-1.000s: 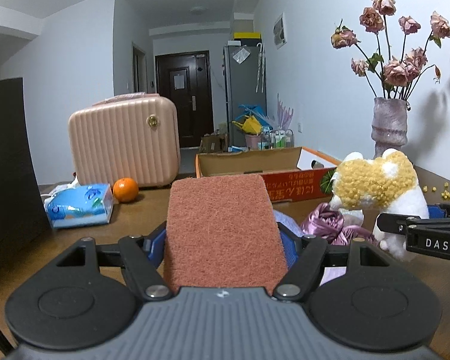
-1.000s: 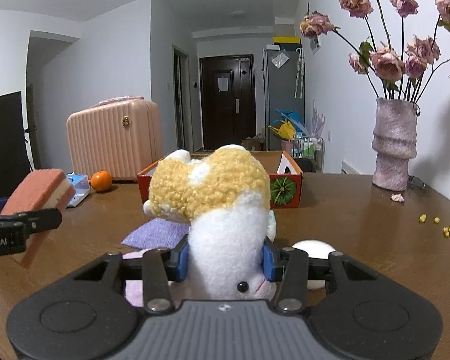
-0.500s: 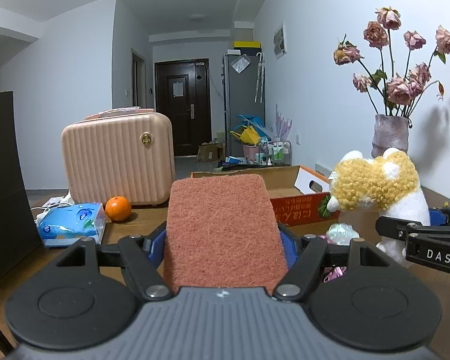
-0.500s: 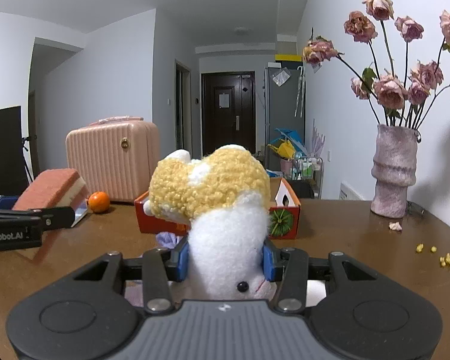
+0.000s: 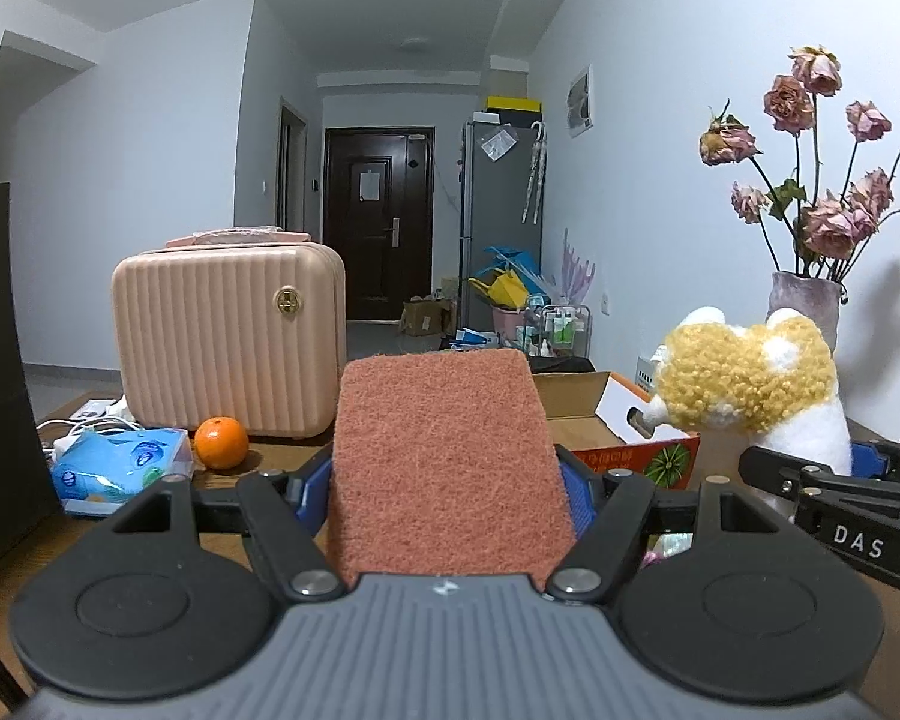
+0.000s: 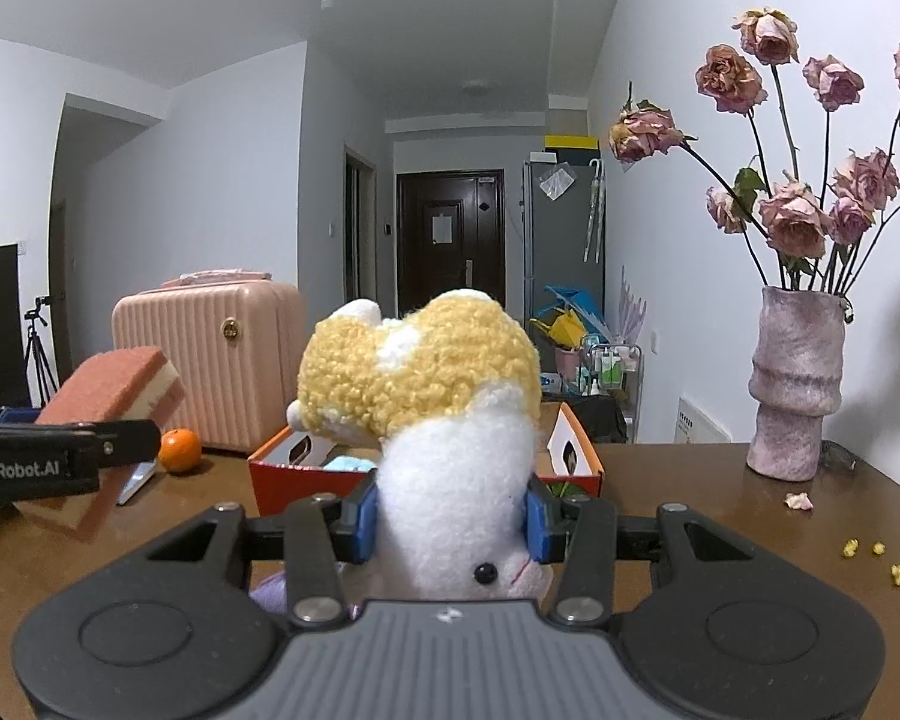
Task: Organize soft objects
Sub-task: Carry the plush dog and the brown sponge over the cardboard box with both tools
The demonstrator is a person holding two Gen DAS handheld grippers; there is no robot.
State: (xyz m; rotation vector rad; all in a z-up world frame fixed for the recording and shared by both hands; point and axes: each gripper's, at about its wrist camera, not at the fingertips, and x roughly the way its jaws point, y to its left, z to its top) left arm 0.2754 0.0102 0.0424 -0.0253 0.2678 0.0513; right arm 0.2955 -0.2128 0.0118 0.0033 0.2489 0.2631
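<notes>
Brown counter [image 6: 690, 480], orange box [image 6: 282, 468] ahead. Your left gripper [image 5: 450, 480]: fingers clamped on sponge [image 5: 444, 462], aloft. Your right gripper [image 6: 453, 510]: fingers squeezing plush toy [image 6: 426, 396], aloft. Risk: toy top-heavy, may slip free; crowded box mouth, grippers may collide.

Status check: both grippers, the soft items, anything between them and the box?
Left gripper shut on sponge. Right gripper shut on plush. Both held above the table, box ahead, open. Path looks clear.
</notes>
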